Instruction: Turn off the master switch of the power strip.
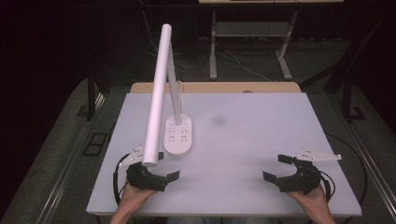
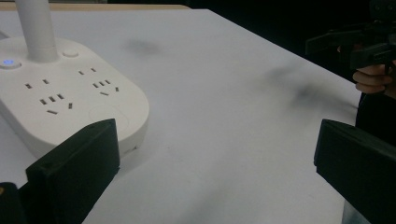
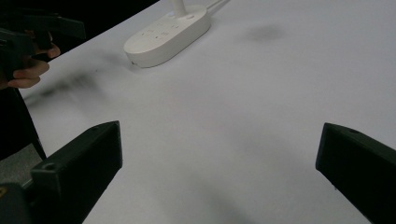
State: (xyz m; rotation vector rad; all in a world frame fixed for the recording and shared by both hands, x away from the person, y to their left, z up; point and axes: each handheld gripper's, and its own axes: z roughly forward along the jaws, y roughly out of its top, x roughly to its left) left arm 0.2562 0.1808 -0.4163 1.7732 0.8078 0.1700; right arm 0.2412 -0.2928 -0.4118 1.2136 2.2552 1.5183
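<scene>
High view is showing a white desk lamp standing on the left half of the pale surface, its oval base carrying sockets and its long tube head leaning out over the near edge above the left gripper. That gripper is sitting just beside the base with its fingers spreading wide and gripping nothing, while the right gripper is resting well apart at the near right, its fingers also gaping wide and holding nothing
</scene>
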